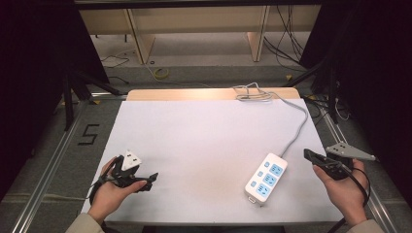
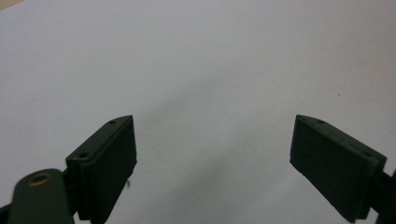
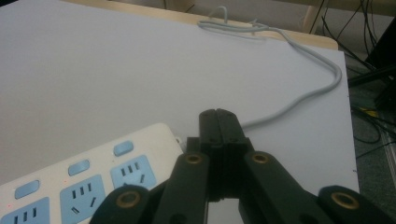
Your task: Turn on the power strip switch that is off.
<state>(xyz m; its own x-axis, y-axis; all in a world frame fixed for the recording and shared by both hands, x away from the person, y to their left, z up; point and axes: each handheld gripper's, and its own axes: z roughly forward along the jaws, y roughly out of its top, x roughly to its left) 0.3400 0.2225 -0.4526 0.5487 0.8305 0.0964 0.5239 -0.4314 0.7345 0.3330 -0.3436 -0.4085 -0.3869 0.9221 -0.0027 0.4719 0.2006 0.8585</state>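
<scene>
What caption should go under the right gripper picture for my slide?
Shut right gripper hovers beside a white power strip with blue sockets, its grey cord curling across the white table.

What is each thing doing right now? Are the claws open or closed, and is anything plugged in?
Left claw: open wide, nothing between its black jaws, over the bare white table cover.
Right claw: shut, jaws pressed together, holding nothing, beside the strip.
White power strip with blue sockets: lying flat, all sockets empty.
Grey cord: running from the strip to a loose bundle at the table's far edge.
</scene>
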